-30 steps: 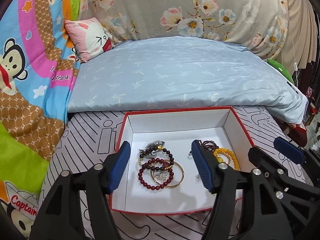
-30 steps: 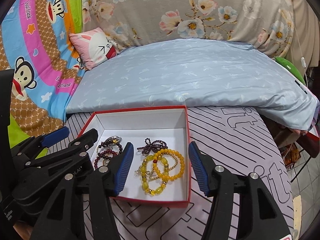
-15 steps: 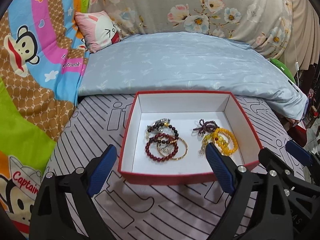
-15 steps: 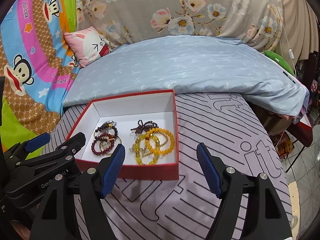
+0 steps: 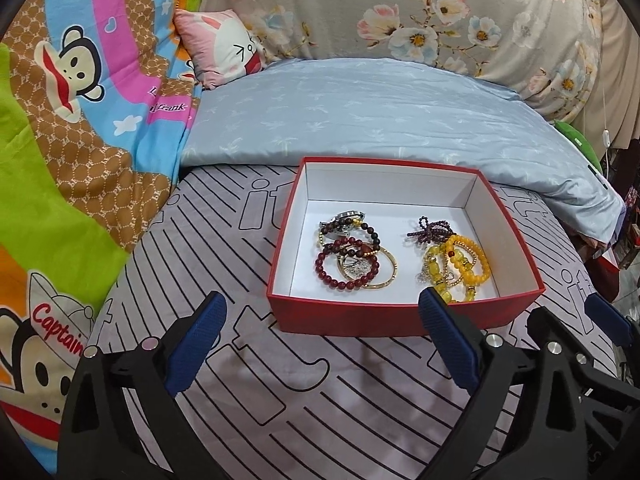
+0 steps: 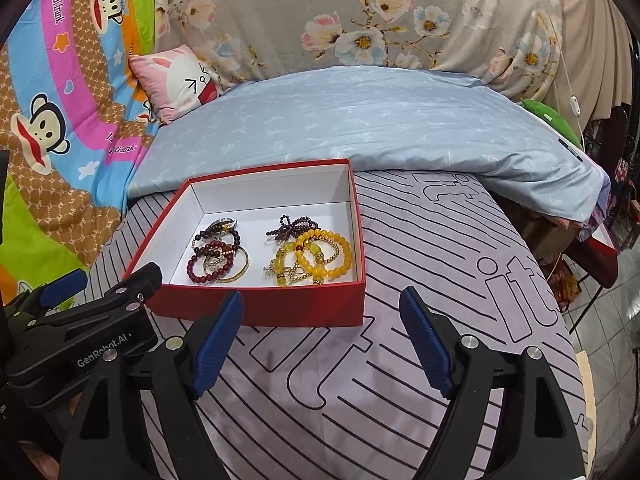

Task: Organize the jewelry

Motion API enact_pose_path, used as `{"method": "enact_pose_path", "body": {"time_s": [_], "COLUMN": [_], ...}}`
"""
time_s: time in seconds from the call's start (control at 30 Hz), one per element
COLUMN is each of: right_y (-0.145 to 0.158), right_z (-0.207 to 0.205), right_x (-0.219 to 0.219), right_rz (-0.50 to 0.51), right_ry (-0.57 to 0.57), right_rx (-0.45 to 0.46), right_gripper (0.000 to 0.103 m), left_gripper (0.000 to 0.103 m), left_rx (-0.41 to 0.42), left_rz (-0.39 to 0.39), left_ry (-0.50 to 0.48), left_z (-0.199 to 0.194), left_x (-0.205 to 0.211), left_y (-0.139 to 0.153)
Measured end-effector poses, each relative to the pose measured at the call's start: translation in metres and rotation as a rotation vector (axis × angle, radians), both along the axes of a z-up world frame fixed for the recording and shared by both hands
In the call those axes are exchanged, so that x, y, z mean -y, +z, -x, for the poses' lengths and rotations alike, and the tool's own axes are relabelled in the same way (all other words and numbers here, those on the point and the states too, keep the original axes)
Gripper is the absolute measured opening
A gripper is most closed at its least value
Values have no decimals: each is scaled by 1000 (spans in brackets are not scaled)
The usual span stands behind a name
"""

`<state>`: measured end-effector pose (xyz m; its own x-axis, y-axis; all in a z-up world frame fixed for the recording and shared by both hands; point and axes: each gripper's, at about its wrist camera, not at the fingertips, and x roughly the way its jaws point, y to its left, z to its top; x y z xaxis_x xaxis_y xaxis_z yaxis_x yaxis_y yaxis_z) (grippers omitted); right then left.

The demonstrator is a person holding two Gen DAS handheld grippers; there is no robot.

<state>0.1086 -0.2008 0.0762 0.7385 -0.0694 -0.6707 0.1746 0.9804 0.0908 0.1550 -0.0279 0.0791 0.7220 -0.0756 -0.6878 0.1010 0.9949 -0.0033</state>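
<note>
Near the red box [image 5: 404, 322] of bracelets [image 5: 346, 268], both grippers, left gripper [image 5: 322, 344] and right gripper [image 6: 320, 344], hover with jaws just opened wide, gripping nothing.

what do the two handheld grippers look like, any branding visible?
Both match: the left gripper and the right gripper have matte black angular plastic frames, silver round bolt heads at the pivots, and two fingers faced with ribbed blue pads. White "GenRobot.AI" lettering marks the left gripper's body in the right wrist view. No cables or sleeves show.
</note>
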Motion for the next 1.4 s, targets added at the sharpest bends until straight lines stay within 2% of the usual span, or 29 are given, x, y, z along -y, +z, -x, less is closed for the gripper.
{"method": "enact_pose_path", "body": {"time_s": [1.4], "right_y": [-7], "right_z": [0], "right_x": [-6], "right_rz": [20], "right_ry": [12], "right_rx": [-8], "right_gripper": [77], "left_gripper": [92], "left_rx": [16], "left_rz": [-28], "left_ry": [49], "left_z": [4], "left_x": [-5], "left_y": [-5]}}
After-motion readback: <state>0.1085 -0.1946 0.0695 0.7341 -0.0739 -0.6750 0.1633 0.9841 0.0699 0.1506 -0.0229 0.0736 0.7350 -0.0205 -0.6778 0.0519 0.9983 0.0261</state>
